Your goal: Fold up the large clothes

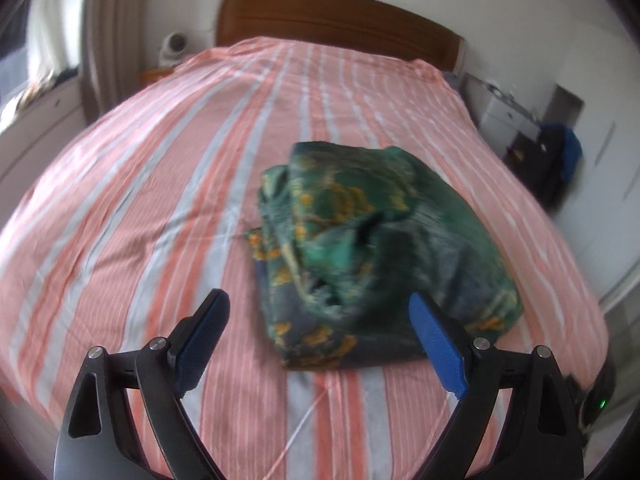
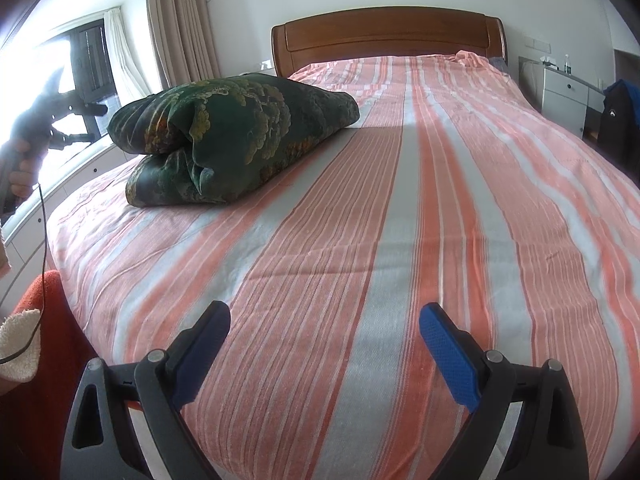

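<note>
Nearest in the left wrist view, the left gripper [image 1: 318, 312] hangs above the striped bedsheet [image 1: 132, 184] with its blue pads [image 1: 438, 344] spread wide and nothing between them; just beyond the fingertips lies the green patterned garment [image 1: 372, 248], folded into a thick bundle on the bed, its near edge close to the pads but apart from them; the view is blurred, so the folds are hard to read; bare sheet stretches to the left of the bundle and behind it up to the wooden headboard [image 1: 340, 20].

In the right wrist view, the right gripper [image 2: 324, 316] is likewise spread wide and holds nothing, poised over the foot end of the sheet [image 2: 400, 220]; a long run of open striped cloth lies ahead and to the right; the bundle [image 2: 228, 136] sits well apart, far left, close to the bed's left edge; the headboard [image 2: 388, 36] closes the far end; a white drawer unit [image 2: 568, 92] stands beyond the right edge.
</note>
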### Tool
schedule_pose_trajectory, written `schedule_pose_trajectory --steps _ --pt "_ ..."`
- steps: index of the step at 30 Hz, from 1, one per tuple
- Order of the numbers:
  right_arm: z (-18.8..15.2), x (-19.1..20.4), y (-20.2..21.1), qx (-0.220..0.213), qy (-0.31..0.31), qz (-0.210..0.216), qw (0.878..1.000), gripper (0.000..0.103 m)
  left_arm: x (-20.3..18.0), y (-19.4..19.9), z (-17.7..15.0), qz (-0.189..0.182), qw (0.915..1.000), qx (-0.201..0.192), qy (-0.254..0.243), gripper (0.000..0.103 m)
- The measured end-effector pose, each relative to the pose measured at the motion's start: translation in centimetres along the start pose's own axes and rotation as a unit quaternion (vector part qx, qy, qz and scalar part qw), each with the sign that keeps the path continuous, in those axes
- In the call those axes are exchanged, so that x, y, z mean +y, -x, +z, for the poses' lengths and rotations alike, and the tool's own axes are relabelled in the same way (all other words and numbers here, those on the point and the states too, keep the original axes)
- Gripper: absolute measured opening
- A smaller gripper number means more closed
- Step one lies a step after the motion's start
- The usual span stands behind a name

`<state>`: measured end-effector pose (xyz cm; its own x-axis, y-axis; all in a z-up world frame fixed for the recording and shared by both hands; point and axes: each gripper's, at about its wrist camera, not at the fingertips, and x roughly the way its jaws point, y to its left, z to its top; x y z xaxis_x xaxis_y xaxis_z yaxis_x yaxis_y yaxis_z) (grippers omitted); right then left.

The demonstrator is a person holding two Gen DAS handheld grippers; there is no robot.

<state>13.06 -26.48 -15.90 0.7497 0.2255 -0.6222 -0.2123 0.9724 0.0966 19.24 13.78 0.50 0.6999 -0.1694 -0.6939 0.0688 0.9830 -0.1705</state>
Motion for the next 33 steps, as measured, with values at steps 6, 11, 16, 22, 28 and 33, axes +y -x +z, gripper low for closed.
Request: schedule_pose_trajectory --steps 6,11,16,22,28,33 --pt "-0.1 0.1 0.0 0.0 0.004 -0.004 1.0 0.095 -4.3 0.0 -0.9 -0.011 0.9966 0.006 -0.082 0.093" --pt "-0.2 0.1 -0.2 0.004 0.006 -0.005 1.0 0.095 -5.6 -0.2 -2.3 -0.009 0.9931 0.016 -0.116 0.093" --pt "-0.3 0.3 -0.3 0.005 0.009 -0.006 1.0 0.095 -5.9 0.3 -3.3 -0.004 0.9911 0.02 -0.132 0.093" --pt "-0.3 0.4 -0.5 0.008 0.013 -0.006 1.0 0.095 -5.9 0.7 -3.3 -0.006 0.9914 0.017 -0.13 0.093" --pt "-0.4 0.6 -0.5 0.009 0.017 -0.008 1.0 0.095 -5.6 0.6 -3.8 -0.006 0.9923 0.02 -0.122 0.093" --pt "-0.5 0.7 -0.7 0.011 0.017 -0.008 1.0 0.095 -5.3 0.5 -4.4 -0.005 0.9931 0.026 -0.114 0.093"
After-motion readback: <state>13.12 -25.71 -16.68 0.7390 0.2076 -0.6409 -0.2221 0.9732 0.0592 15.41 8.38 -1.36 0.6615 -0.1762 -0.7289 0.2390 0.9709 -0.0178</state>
